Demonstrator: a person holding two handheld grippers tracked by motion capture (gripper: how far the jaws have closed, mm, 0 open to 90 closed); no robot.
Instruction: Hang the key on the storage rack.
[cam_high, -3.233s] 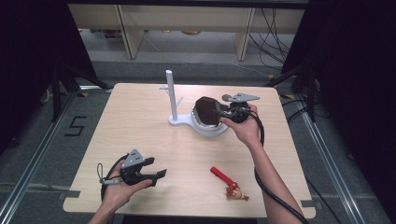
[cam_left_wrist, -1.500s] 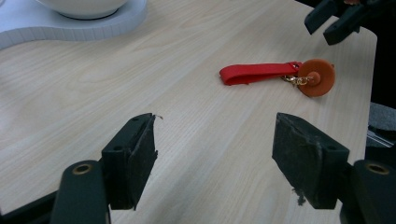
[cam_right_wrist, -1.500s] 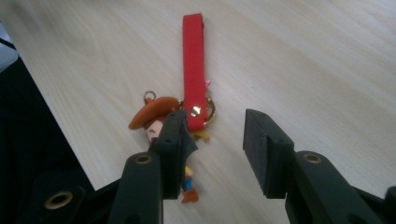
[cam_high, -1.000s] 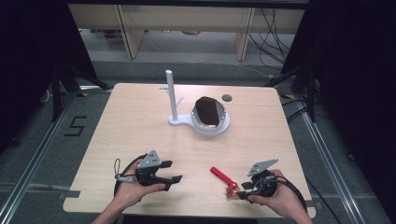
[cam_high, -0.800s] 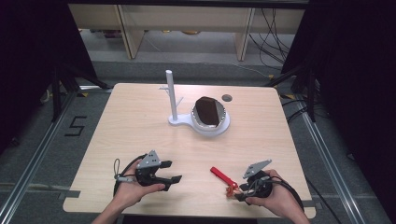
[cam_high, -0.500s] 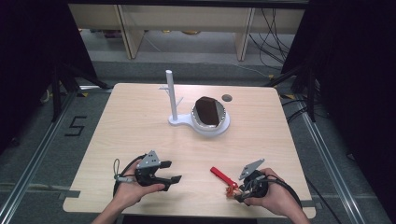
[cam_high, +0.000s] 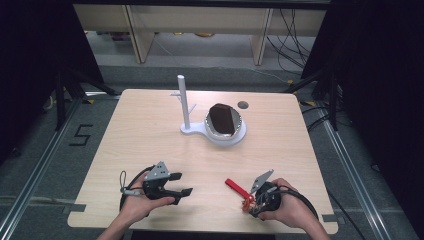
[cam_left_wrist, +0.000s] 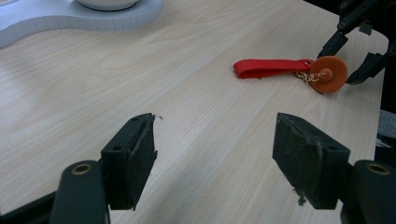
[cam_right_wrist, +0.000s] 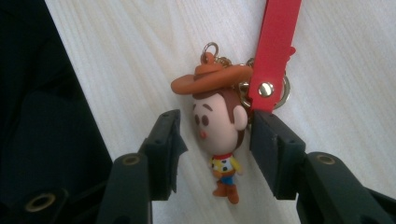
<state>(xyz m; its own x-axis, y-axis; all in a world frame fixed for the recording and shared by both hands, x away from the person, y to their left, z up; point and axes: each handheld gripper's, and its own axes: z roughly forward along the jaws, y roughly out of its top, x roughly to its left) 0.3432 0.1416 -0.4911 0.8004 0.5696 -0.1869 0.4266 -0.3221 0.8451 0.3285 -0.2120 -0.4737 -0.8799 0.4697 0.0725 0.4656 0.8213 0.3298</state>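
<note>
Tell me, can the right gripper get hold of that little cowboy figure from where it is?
Probably yes. The right gripper already has its open jaws on either side of the cowboy figure, with nothing in between; only the red strap lies close to one jaw.

Your keychain figure (cam_right_wrist: 218, 135) lies on the desk (cam_high: 150, 130) near its front edge, between your two hand-held grippers; the stand (cam_high: 220, 136) sits well behind it.

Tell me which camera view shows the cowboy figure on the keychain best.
The right gripper view: the cowboy figure lies face up between the right gripper jaws. The left gripper view shows mainly its round hat beside the red strap; the high view, a small speck.
</note>
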